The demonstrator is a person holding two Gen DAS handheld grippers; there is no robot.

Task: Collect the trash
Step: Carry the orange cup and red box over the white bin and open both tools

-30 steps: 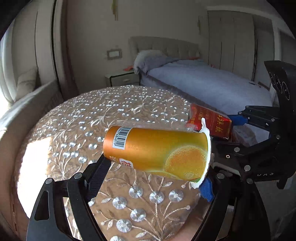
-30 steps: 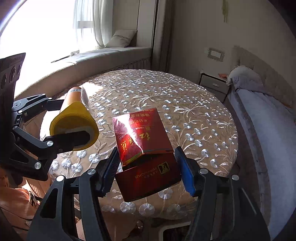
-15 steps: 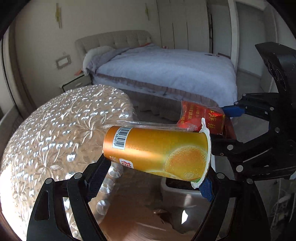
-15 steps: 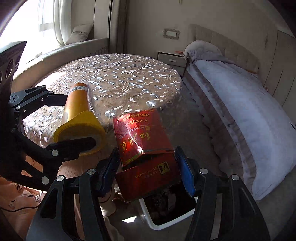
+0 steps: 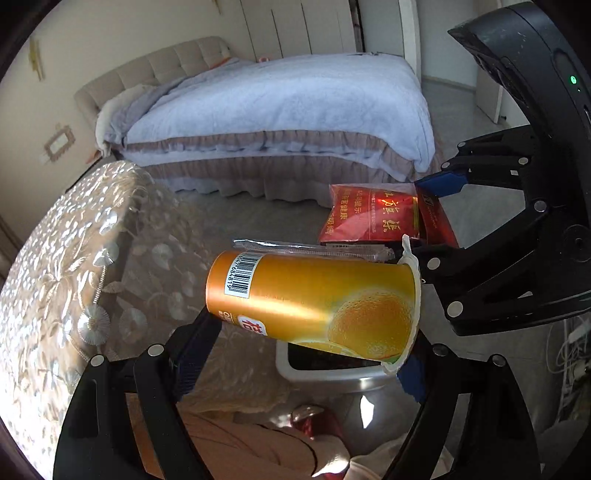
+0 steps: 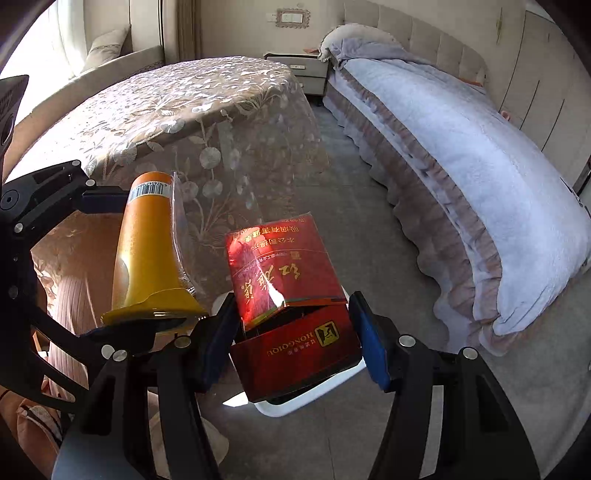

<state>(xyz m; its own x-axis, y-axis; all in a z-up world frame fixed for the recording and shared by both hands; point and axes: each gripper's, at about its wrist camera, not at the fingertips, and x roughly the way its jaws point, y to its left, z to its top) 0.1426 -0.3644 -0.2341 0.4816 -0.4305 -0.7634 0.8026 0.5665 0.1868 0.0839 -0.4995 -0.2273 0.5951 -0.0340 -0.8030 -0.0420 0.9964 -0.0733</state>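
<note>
Here, on the left of the room, stood a round table covered with a brown embroidered cloth that hung down over the edge toward the floor. Behind the table a window seat with a cushion ran along the bright window. Further right, a small nightstand stood against the wall, and then a large bed with a pale blue cover filled the right side, with wardrobe doors behind it. Between the hanging cloth and the frilled skirt of the bed lay a strip of grey floor, bare and rather wide.

The left gripper was off the table edge, in the air, and its two fingers were pinching an orange cup that lay sideways across them, the barcode end to the left and the wide rim with torn foil to the right. A straw in clear wrap was stuck along the cup. Just beside it on the right, the right gripper was pressing its blue pads on a red cigarette box, whose lid stood open with a loose red wrapper rising out. Both things hung directly above a white-rimmed trash bin on the floor, near the foot of the table. The cup and the box were close but apart.
</note>
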